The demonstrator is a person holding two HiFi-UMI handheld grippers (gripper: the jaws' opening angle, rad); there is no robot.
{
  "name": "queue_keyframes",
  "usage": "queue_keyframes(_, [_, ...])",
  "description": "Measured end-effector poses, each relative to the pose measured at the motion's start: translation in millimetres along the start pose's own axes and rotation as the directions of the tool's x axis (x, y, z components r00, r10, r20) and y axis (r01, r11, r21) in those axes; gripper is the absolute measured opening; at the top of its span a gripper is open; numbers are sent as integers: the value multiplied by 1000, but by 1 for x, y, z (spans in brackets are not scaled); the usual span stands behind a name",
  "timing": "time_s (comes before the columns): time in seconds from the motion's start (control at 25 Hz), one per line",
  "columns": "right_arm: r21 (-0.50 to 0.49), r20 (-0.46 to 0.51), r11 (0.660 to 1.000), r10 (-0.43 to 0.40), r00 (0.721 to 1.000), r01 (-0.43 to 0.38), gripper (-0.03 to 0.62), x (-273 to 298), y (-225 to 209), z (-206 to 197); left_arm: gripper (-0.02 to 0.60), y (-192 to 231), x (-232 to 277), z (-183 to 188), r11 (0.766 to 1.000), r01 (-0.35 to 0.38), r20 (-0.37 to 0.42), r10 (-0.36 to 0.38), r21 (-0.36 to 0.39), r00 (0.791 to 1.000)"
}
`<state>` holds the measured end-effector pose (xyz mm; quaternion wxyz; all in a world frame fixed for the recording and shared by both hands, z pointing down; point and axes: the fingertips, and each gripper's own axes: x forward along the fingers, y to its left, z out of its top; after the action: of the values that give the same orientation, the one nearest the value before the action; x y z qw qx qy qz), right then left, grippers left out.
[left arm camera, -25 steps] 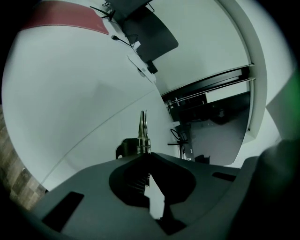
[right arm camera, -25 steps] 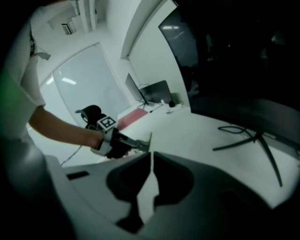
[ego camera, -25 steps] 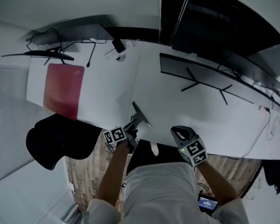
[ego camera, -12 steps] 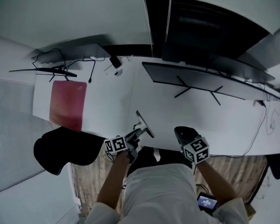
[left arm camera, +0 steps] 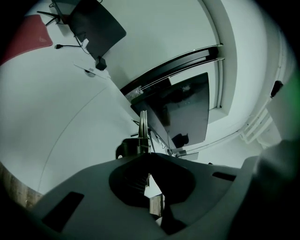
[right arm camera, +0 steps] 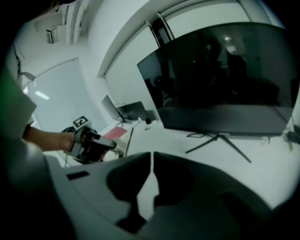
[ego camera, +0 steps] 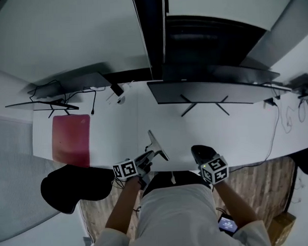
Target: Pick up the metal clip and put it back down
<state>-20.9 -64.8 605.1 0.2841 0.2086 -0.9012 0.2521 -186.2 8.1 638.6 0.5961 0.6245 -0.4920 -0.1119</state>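
The left gripper is shown near the front edge of the white desk, its jaws pressed onto the metal clip. In the left gripper view the clip is seen edge-on, as a thin upright plate with a small spring at its base, projecting beyond the tips of the closed left gripper. The clip appears to be raised off the desk surface, over the front edge and just in front of the person's body. The right gripper is held to the right of the clip, apart from it. In the right gripper view the jaws of the right gripper are brought together, with only a narrow slit left and nothing caught between them. A wide dark monitor on a splayed stand is placed at the back of the desk. A red mat is laid at the left end, and a black chair is set beside that end.
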Motion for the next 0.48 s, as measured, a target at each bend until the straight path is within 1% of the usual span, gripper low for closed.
queue_keyframes(0.08, [5,14,999,-35,999,35,37,-7,1,1,32,-5,-2,3,1000,22,-16,-21,12,1000])
queue_keyframes(0.24, [20,38,995,-102,994,101,37,-23,-1,1,32,-9,-2,2,998,68,-45,-67,12,997])
queue_keyframes(0.48, [49,75,982,-186,980,183,37,-44,2,-5,32,-19,-2,10,992,106,-89,-99,70,991])
